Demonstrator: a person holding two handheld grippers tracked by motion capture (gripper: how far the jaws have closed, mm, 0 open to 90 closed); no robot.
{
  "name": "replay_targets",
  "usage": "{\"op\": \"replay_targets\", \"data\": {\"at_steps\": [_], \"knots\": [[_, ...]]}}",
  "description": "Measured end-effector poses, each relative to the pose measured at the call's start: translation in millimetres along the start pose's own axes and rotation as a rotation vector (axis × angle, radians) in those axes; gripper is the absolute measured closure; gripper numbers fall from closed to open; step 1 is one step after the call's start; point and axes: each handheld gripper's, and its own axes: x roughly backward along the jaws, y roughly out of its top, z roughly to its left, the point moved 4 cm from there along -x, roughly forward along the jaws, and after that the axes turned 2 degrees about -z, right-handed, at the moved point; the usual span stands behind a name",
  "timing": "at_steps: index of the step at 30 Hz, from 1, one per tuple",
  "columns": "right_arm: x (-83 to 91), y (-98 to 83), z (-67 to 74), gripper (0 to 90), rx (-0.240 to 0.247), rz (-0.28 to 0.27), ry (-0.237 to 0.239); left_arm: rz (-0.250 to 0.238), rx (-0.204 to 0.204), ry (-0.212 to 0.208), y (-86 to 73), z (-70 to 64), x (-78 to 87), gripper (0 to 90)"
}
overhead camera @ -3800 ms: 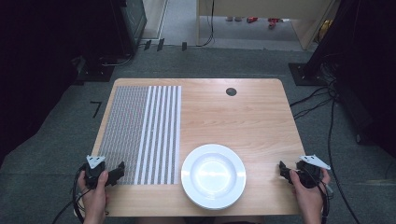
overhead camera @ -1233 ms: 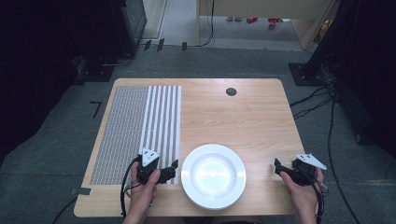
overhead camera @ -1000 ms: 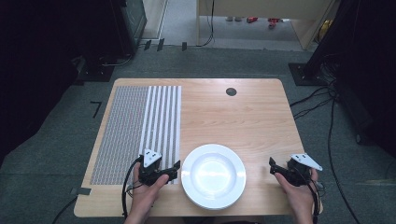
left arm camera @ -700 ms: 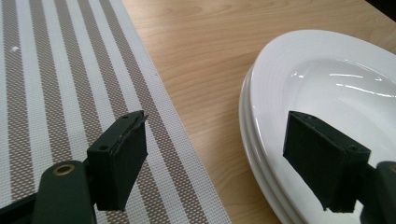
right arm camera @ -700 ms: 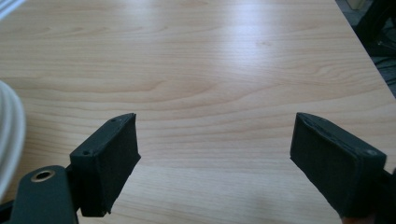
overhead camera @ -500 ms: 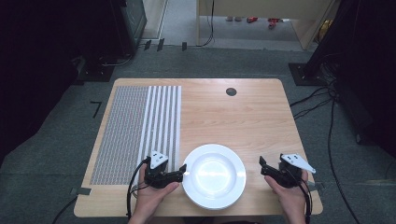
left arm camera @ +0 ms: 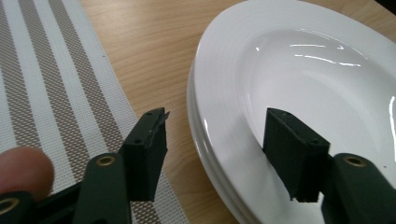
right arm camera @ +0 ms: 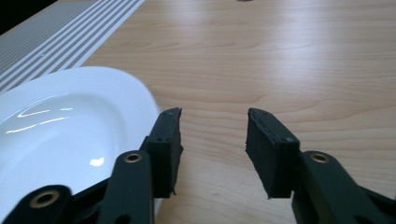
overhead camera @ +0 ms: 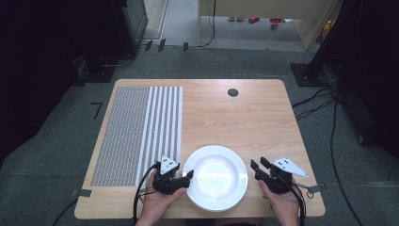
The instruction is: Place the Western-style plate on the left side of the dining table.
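Our left hand-held gripper [left arm camera: 212, 140], jaws just closing but spread astride the plate [left arm camera: 299, 74] rim; right hand-held gripper [right arm camera: 212, 140] spread, just beside it.

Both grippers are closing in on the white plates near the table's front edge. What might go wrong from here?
1. The left gripper straddles the rim of stacked round white ceramic plates; its jaws, just closing, may pinch only the top one.
2. The right gripper has only bare wooden table between its jaws, the rim beside them; closing there grips nothing.
3. A one-sided lift could tilt the glossy plate and let it slip.
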Motion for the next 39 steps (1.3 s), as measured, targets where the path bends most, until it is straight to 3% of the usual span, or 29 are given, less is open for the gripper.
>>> {"op": "replay_targets", "data": {"at_steps": [5, 6, 7, 16, 18, 25, 26, 27, 28, 33, 39], "knots": [[-1.9, -4.9, 8.2, 64.4, -0.023, 0.021, 0.038, 0.009, -0.009, -0.012, -2.2, -2.7, -1.7, 48.2], [-2.6, -8.0, 11.3, 66.8, -0.043, 0.056, 0.065, 0.009, -0.012, -0.021, -2.9, -3.9, -2.6, 49.3], [-2.6, -8.0, 11.3, 66.8, -0.043, 0.056, 0.065, 0.009, -0.012, -0.021, -2.9, -3.9, -2.6, 50.5], [-2.1, -15.2, 18.4, 73.0, -0.074, 0.093, 0.107, 0.002, 0.011, -0.051, -3.7, -1.0, -2.9, 51.0], [-2.4, -16.4, 20.0, 75.6, -0.114, 0.104, 0.127, -0.001, 0.012, -0.054, -4.0, -0.5, -3.0, 51.0], [-1.9, -17.5, 20.4, 79.8, -0.160, 0.083, 0.119, -0.004, 0.017, -0.060, -4.0, 0.3, -2.9, 51.6], [-1.9, -17.8, 18.7, 80.5, -0.192, 0.081, 0.132, -0.006, 0.020, -0.062, -4.0, 0.6, -2.8, 51.7], [-1.9, -17.8, 18.7, 80.5, -0.192, 0.081, 0.132, -0.006, 0.020, -0.062, -4.0, 0.6, -2.8, 51.9], [-2.1, -18.1, 16.1, 80.5, -0.231, 0.079, 0.151, -0.004, 0.024, -0.067, -4.0, 1.3, -2.5, 52.1], [-3.9, -19.0, 14.8, 80.2, -0.266, 0.056, 0.162, -0.012, 0.055, -0.075, -4.5, 2.3, -2.5, 52.8], [-4.2, -19.8, 12.5, 82.1, -0.346, 0.051, 0.176, -0.013, 0.066, -0.076, -4.9, 2.6, -2.8, 53.2]]}}
